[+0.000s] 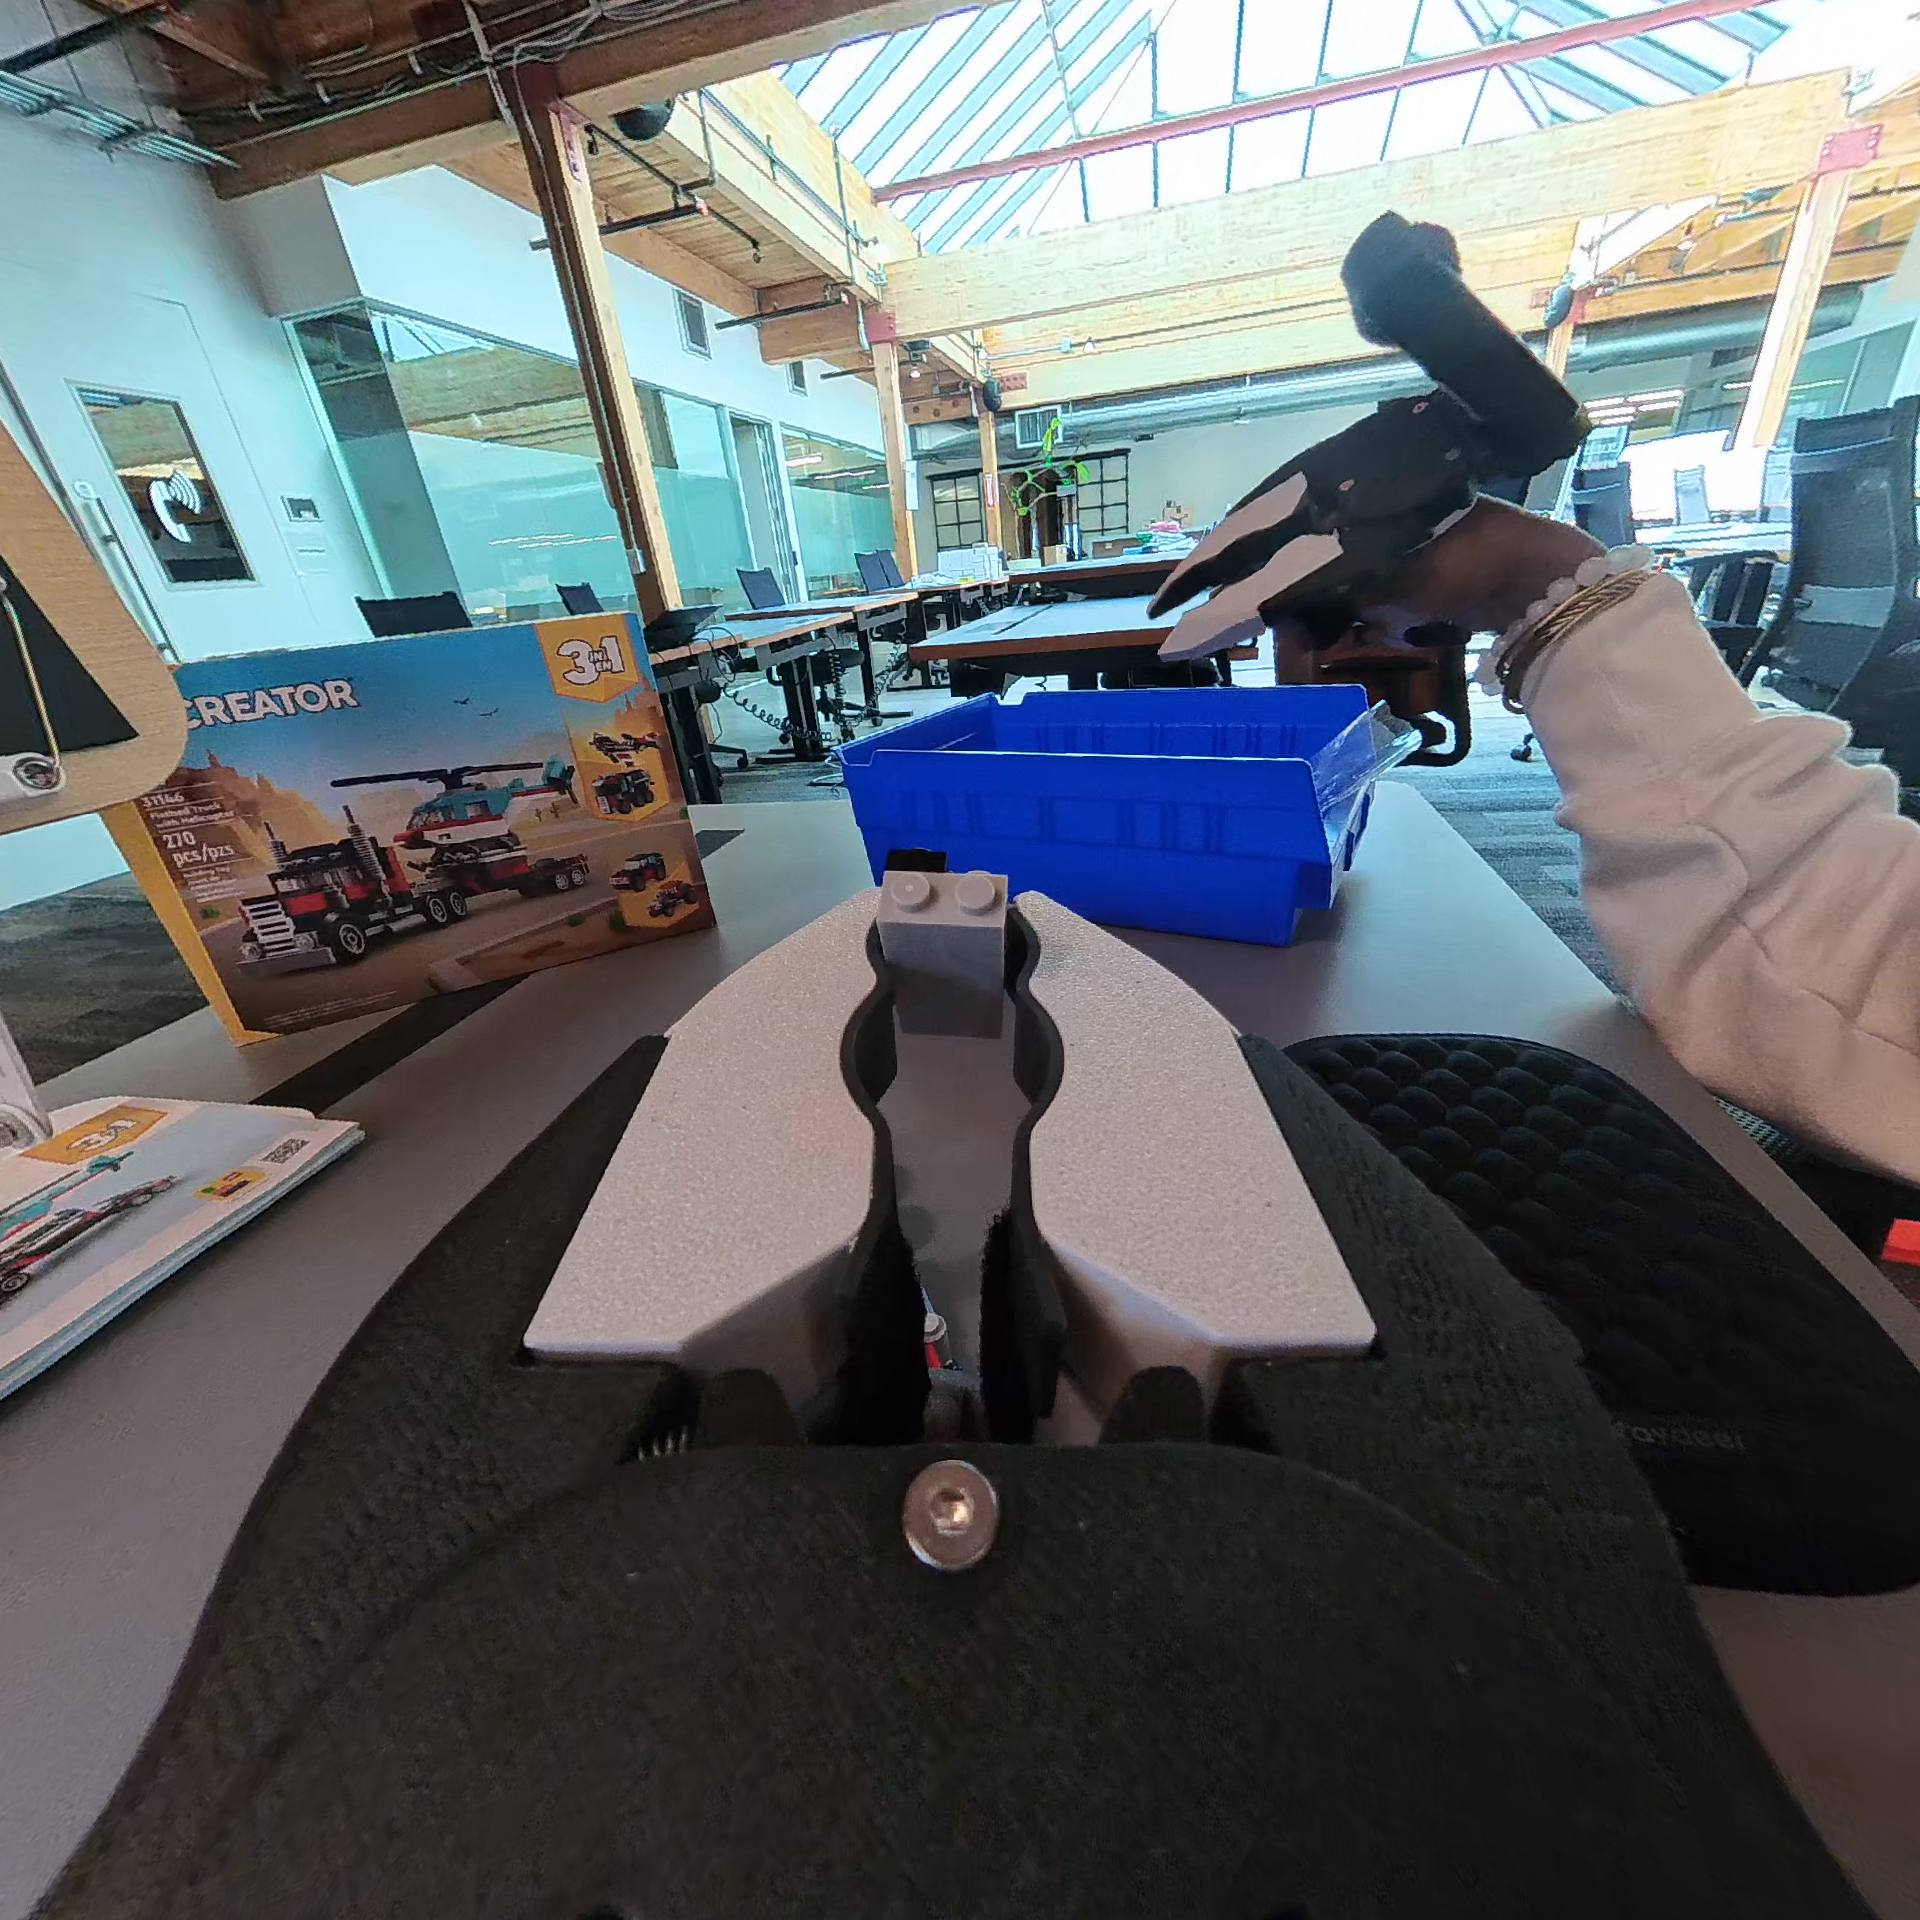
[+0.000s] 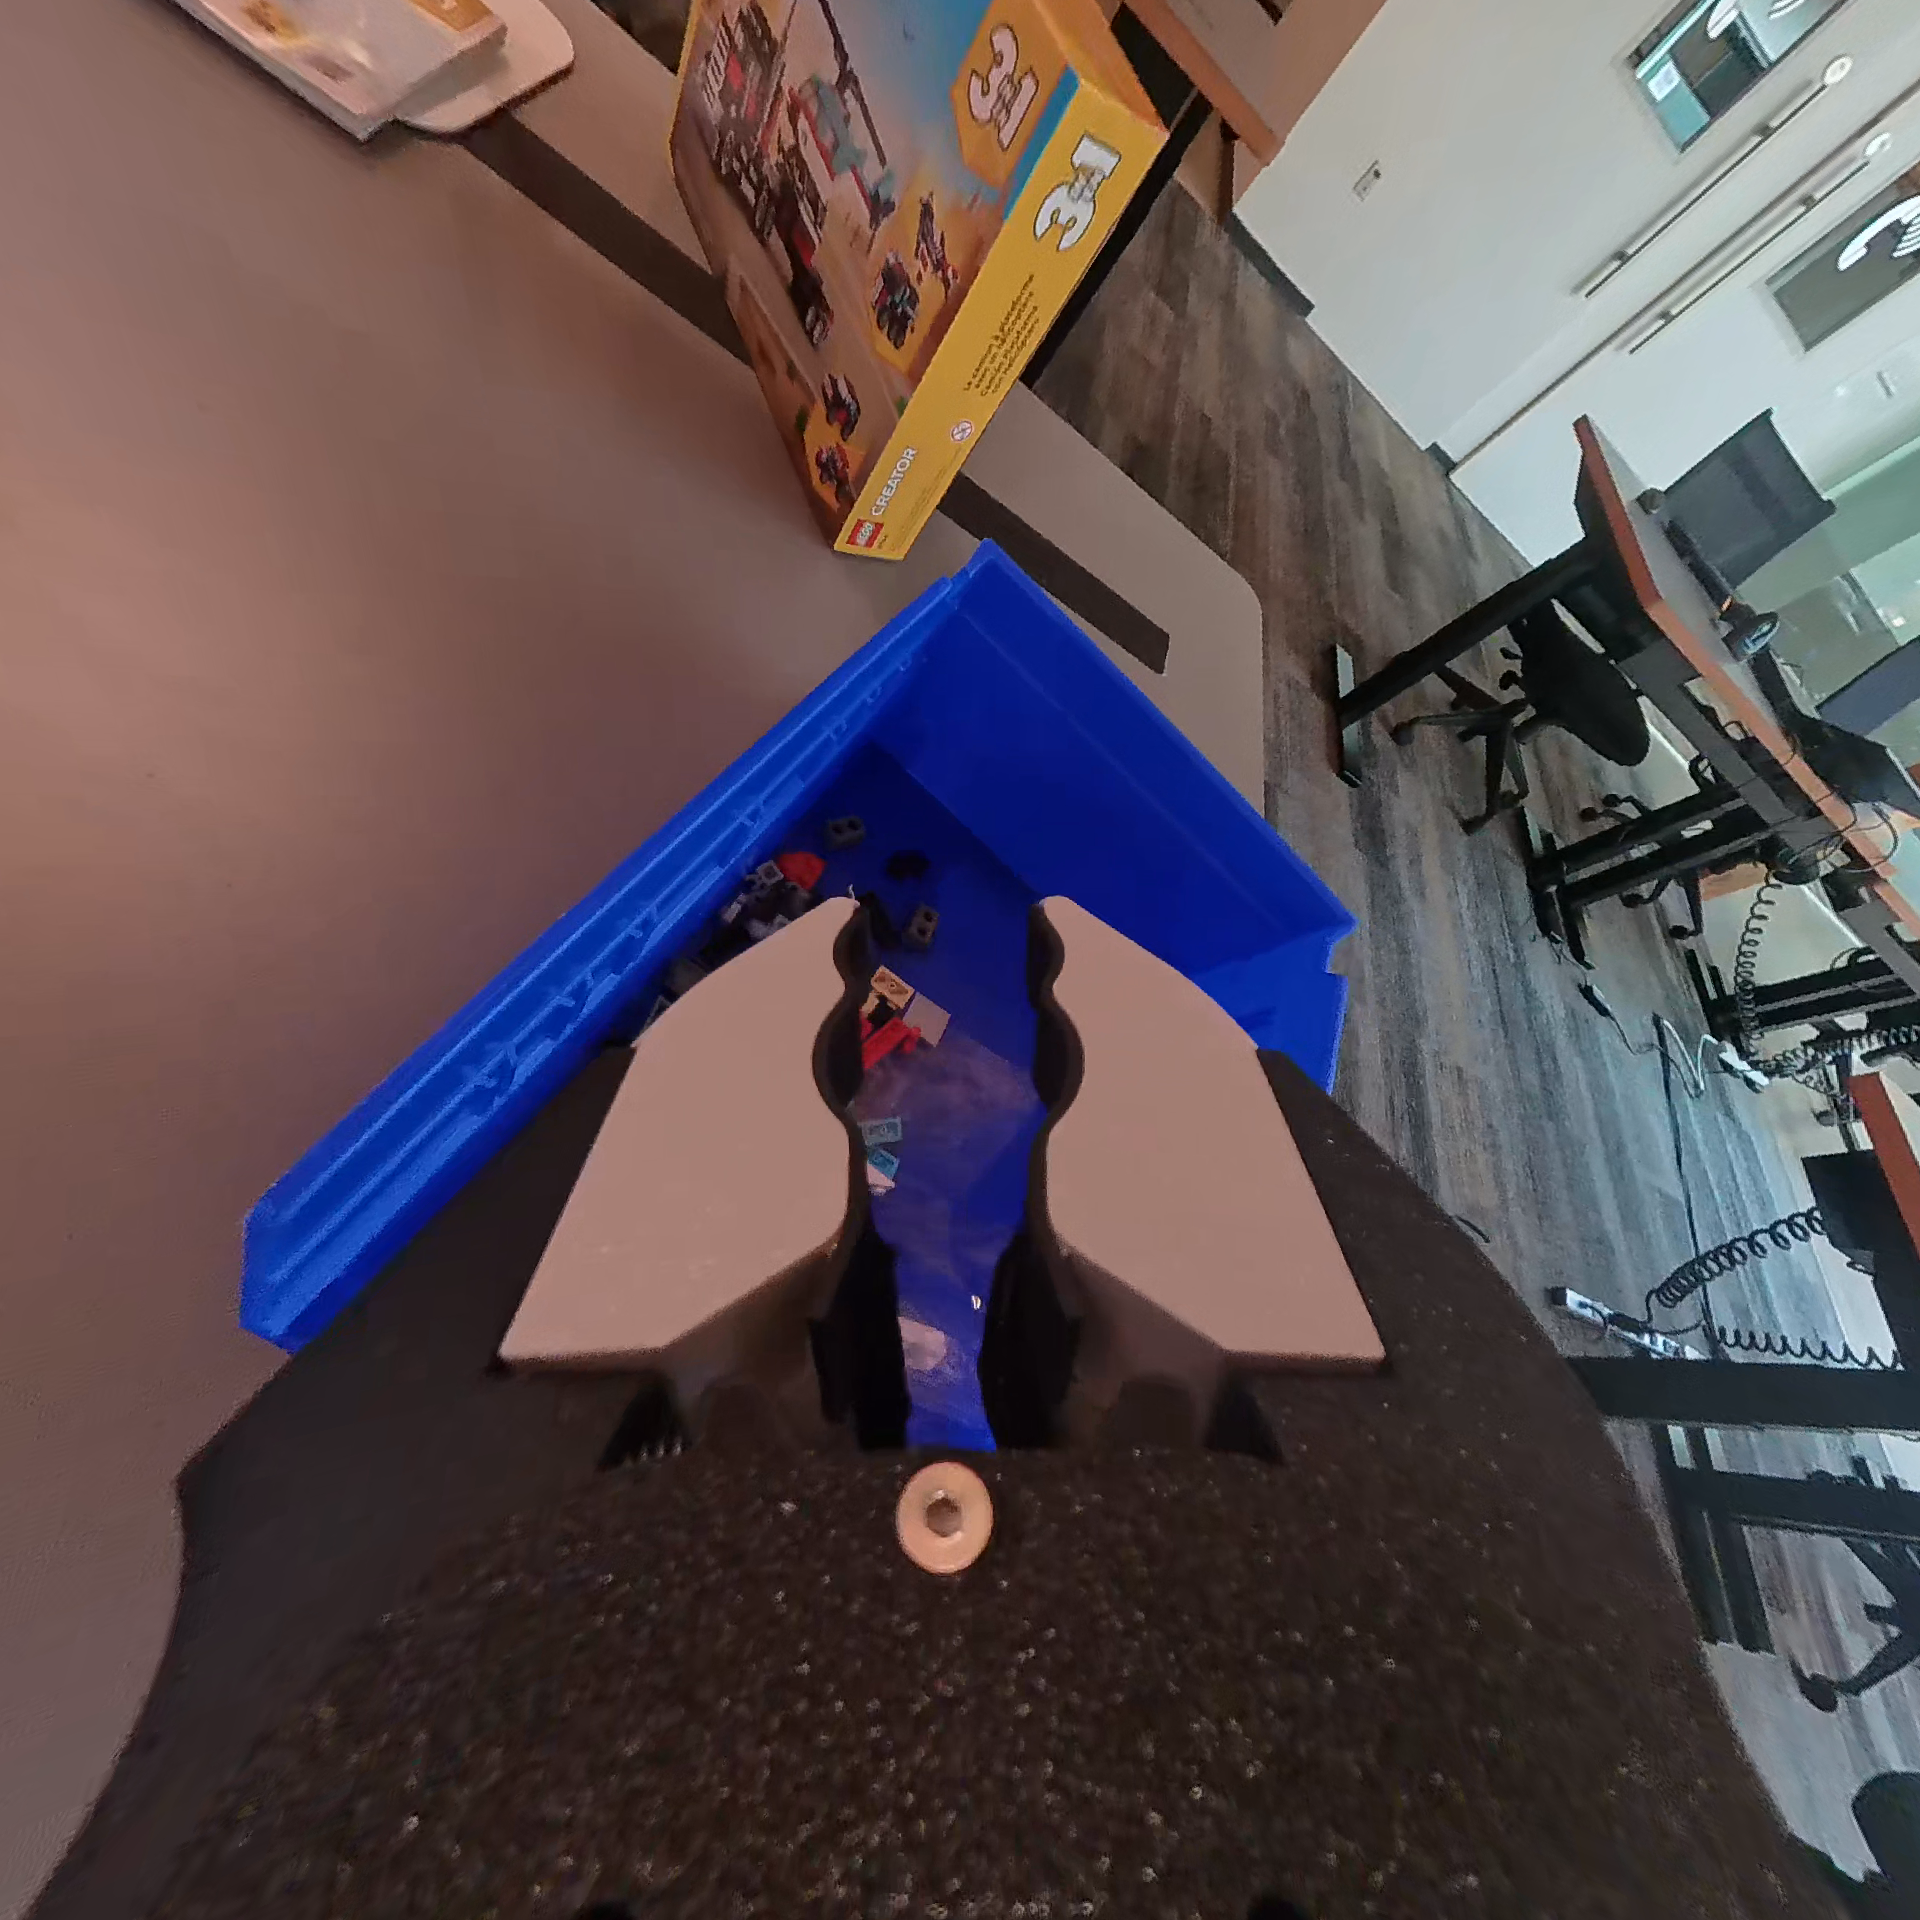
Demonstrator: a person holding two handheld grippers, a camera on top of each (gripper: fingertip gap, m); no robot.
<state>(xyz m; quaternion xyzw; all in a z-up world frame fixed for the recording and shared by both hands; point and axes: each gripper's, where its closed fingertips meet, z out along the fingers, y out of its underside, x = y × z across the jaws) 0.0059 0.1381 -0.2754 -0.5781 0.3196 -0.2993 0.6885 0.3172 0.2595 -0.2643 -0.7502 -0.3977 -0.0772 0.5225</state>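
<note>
Above the blue bin's (image 2: 1091,727) rim, the right gripper's (image 2: 945,914) jaws gape.

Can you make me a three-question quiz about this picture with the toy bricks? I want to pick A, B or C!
1. Where does the right hand-held gripper hover?
A. Over the blue bin
B. Over the booklet
C. Over the floor

2. What colour is the brick in the left hand-held gripper?
A. Red
B. Grey
C. Yellow

3. How does the toy set box stand?
A. Flat on its face
B. Upright on the table
C. Inside the bin

Answers:
1. A: the bin and its small loose bricks show between its fingers, which are apart with nothing in them.
2. B: a grey brick with two studs sits clamped between its fingers.
3. B: it stands on its edge, left of the bin.
</note>
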